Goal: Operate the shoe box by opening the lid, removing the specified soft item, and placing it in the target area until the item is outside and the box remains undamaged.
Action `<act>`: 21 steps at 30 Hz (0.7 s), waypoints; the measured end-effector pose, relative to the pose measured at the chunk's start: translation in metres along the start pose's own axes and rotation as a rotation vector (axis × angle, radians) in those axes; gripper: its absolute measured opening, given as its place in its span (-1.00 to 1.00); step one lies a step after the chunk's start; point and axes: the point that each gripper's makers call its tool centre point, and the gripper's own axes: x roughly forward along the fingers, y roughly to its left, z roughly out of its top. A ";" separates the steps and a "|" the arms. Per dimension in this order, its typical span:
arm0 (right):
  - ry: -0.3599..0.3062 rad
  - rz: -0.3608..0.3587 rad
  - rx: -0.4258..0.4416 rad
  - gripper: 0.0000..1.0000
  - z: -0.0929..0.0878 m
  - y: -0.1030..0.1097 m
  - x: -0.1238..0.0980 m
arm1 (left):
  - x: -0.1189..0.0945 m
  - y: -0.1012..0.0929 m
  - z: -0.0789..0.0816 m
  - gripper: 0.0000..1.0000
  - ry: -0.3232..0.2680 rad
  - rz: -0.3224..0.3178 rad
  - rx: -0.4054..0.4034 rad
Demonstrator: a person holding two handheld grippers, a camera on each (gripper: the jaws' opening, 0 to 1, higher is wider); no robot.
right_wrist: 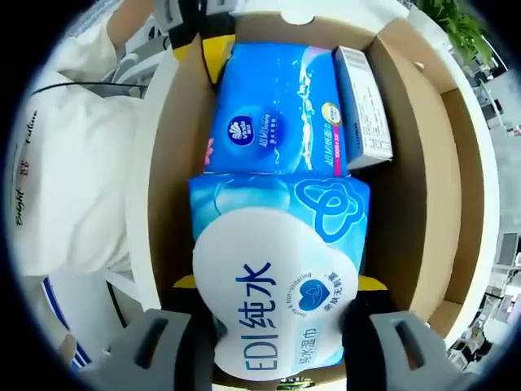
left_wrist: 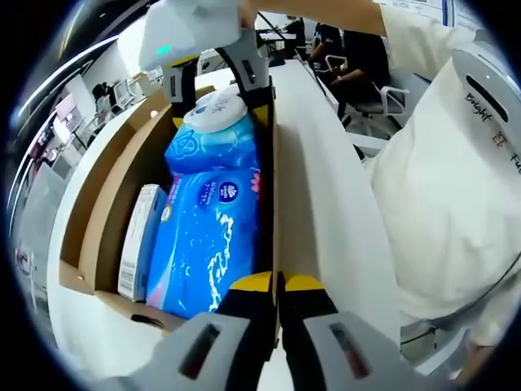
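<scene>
The open cardboard shoe box (left_wrist: pixel 110 195) lies on a white table. Inside, a soft blue wet-wipes pack (left_wrist: pixel 213 130) with a white heart-shaped lid lies at the far end. My right gripper (left_wrist: pixel 220 88) comes down over the pack and is shut on it. In the right gripper view the same pack (right_wrist: pixel 277 285) sits between my right gripper's (right_wrist: pixel 281 292) yellow-tipped fingers (right_wrist: pixel 189 283). My left gripper (left_wrist: pixel 278 285) is shut on the box's right wall (left_wrist: pixel 275 179); it also appears at the box's far wall (right_wrist: pixel 213 41).
A blue tissue pack (right_wrist: pixel 273 106) and a small white-and-blue carton (right_wrist: pixel 362 106) lie in the box beside the wipes. The person's white sleeve (left_wrist: pixel 456 187) hangs at the right of the white table (left_wrist: pixel 326 204). Chairs and seated people are beyond.
</scene>
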 end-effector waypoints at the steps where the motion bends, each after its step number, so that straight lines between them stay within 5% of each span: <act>1: 0.001 0.013 -0.001 0.21 0.000 0.003 -0.003 | 0.000 0.000 0.000 -0.98 0.001 0.000 0.001; 21: 0.020 -0.022 -0.060 0.22 0.012 0.003 -0.032 | -0.001 -0.001 0.001 -0.98 -0.006 0.007 0.011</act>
